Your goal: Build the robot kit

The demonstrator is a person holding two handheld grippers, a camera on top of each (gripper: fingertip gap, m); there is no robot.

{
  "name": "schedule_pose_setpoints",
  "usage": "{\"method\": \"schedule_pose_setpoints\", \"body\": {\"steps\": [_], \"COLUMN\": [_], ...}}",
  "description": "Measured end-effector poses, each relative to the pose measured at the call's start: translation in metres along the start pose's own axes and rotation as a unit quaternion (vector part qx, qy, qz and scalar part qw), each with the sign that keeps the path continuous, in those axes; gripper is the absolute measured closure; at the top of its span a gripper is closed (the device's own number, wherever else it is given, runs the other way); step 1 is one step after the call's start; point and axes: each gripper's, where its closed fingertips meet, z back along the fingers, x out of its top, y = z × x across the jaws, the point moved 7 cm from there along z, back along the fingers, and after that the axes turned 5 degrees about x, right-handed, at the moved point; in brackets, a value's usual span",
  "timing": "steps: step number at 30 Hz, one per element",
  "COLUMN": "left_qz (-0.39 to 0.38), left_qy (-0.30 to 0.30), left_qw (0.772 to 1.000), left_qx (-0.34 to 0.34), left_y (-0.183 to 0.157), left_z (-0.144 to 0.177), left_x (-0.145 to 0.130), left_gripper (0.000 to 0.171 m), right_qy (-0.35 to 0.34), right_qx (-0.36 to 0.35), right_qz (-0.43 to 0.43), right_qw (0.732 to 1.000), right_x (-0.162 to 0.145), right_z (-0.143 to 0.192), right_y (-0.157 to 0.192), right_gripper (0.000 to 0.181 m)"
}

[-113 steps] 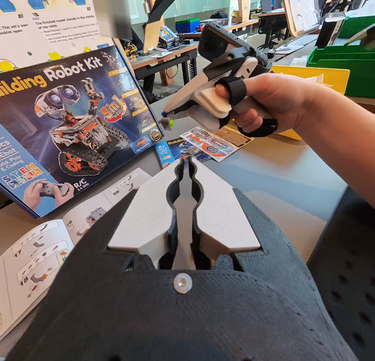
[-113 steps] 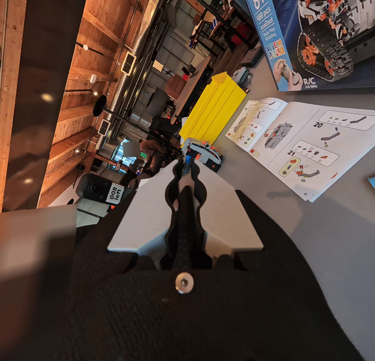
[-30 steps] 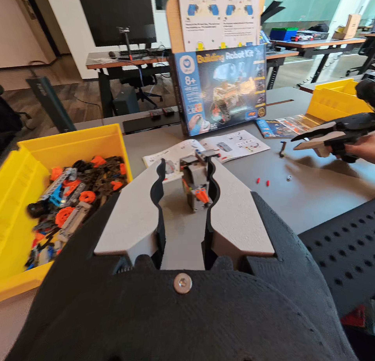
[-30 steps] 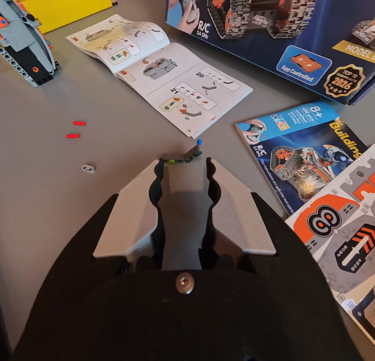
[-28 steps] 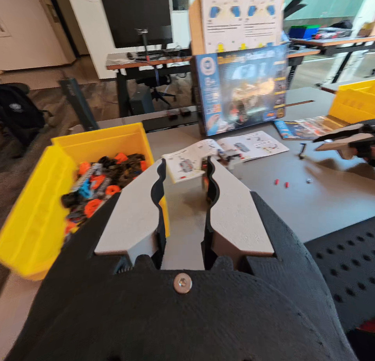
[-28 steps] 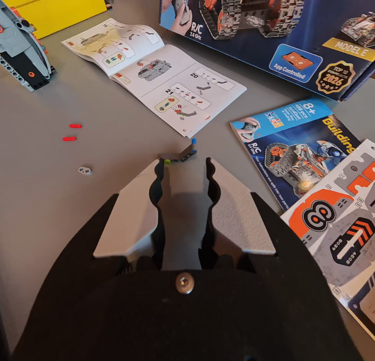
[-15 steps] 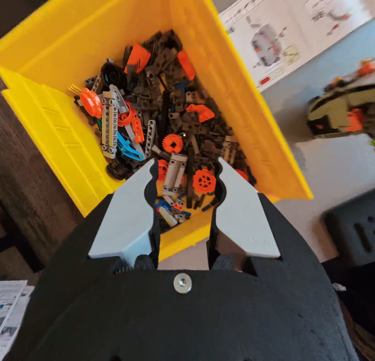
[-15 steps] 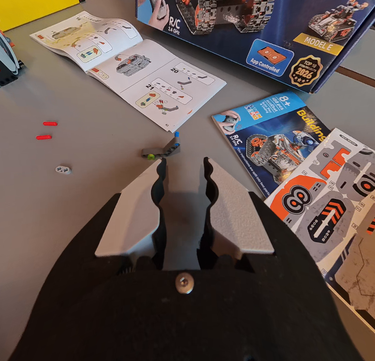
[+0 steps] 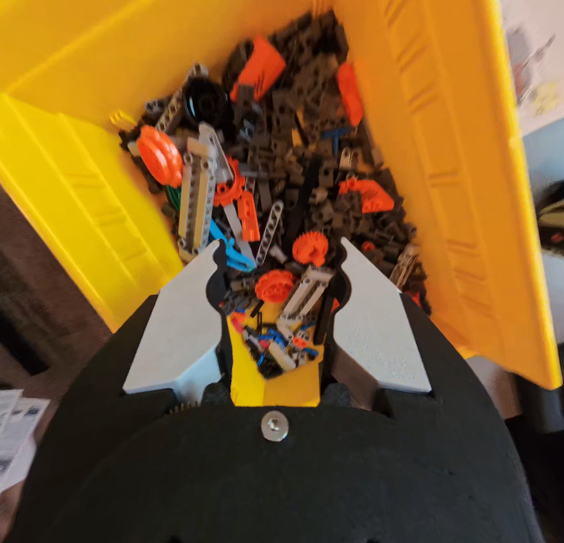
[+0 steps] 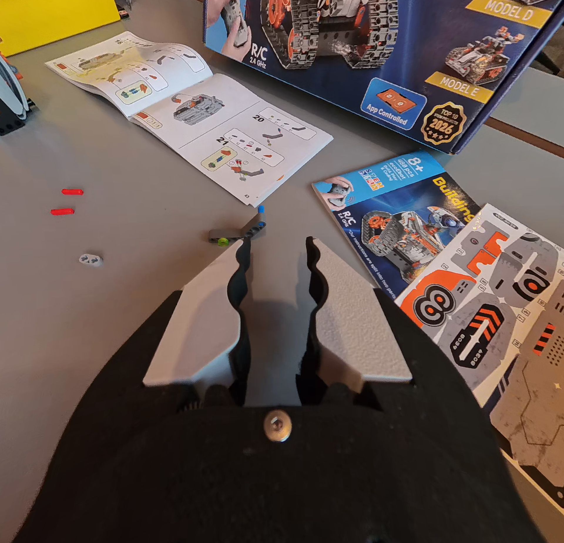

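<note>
Left wrist view: the left gripper (image 9: 279,247) hangs with its jaws spread wide and empty over a yellow bin (image 9: 451,168). Between the fingers (image 9: 369,311) lie an orange gear (image 9: 273,285) and a pale grey beam (image 9: 308,293), neither of them touched. Beyond the tips the pile of building pieces (image 9: 293,168) fills the bin floor from the left wall to the right wall; a second orange gear (image 9: 309,249) lies just past the tips, and a black wheel (image 9: 206,102) lies near the far wall. The picture is blurred, so small pieces cannot be told apart.

Right wrist view: the right gripper (image 10: 277,242) is open and holds nothing, above bare grey table (image 10: 128,299). Just off its left fingertip lies a bent grey piece (image 10: 241,230) with a green peg and a blue peg. To the left lie a small grey link (image 10: 90,259) and two red pins (image 10: 67,201), well apart from the gripper with open table between. On the right a blue booklet (image 10: 393,219) and a sticker sheet (image 10: 494,308) reach close to the right finger. Farther off the open instruction book (image 10: 195,116) lies with its near corner just beside the bent piece, and behind it the kit box (image 10: 381,48) stands on edge.
</note>
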Motion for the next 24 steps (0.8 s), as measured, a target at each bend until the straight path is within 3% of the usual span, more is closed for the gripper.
{"method": "schedule_pose_setpoints", "body": {"steps": [3,7,13,18,24], "left_qz": [0.036,0.027,0.009,0.012,0.029], "left_qy": [-0.030,-0.008,0.022,0.062,0.056], "left_qw": [0.998,0.999,1.000,0.998,0.998], "left_qx": [-0.031,-0.017,-0.007,0.002,-0.003], "left_y": [0.003,0.002,-0.002,-0.001,-0.005], "left_z": [-0.002,-0.011,-0.030,-0.039,-0.036], "left_x": [0.025,0.038,0.038,0.033,0.035], "left_gripper": [0.100,0.099,0.095,0.092,0.095], "right_qy": [0.002,-0.009,-0.077,-0.211,-0.220], "right_qx": [-0.002,-0.009,-0.022,0.070,0.066], "right_qz": [0.009,0.008,-0.046,-0.144,-0.122], "right_qw": [1.000,1.000,0.996,0.964,0.966], "right_x": [0.000,0.000,0.008,0.019,0.025], "right_z": [0.000,0.002,0.008,0.026,0.030], "right_y": [0.002,0.000,-0.014,-0.014,-0.019], "right_gripper": [0.144,0.144,0.144,0.132,0.131]}}
